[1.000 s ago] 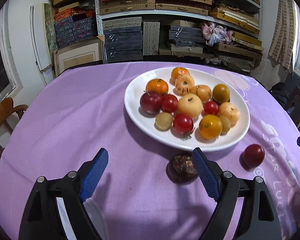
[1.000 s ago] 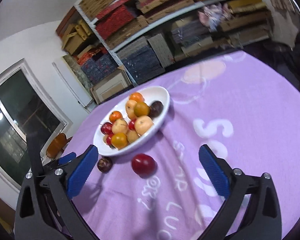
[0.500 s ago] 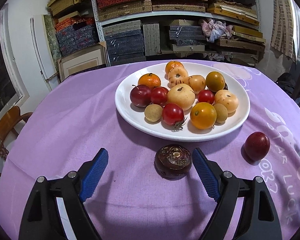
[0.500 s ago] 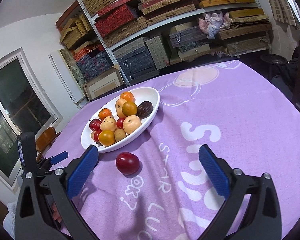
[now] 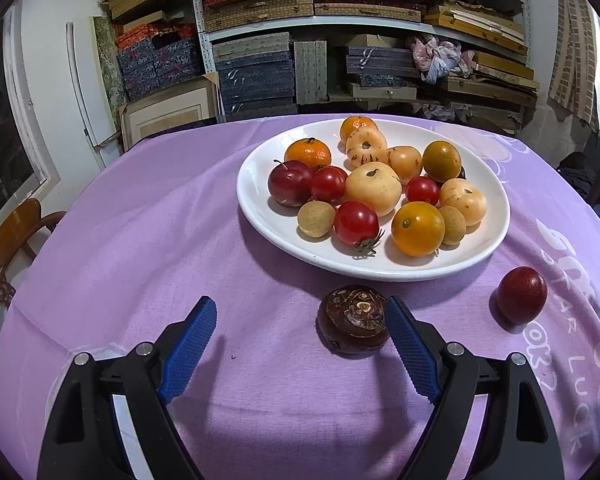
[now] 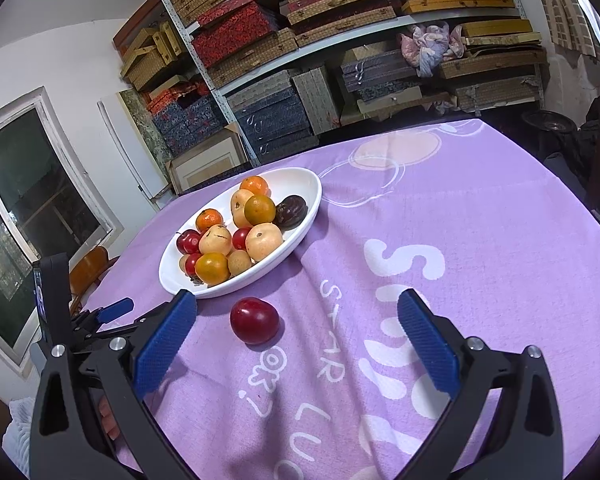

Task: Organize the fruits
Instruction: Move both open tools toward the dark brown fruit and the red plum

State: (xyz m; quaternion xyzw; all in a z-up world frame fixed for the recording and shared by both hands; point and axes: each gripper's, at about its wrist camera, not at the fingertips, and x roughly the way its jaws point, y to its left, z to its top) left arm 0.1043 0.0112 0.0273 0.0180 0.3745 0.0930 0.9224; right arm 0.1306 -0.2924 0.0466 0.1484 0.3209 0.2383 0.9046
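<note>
While the white plate (image 5: 268,232) heaped with fruit sits close behind on the purple cloth (image 5: 140,240), the left gripper (image 5: 300,344) stands wide apart around a dark brown, glossy, ringed water chestnut (image 5: 352,322), its right pad touching it. Nearby, the right gripper (image 6: 296,332), equally spread, faces a shiny red plum (image 6: 254,320).

Lilac tablecloth (image 5: 148,240) with white lettering, white plate (image 5: 260,216), dark-red plum (image 6: 254,320).
</note>
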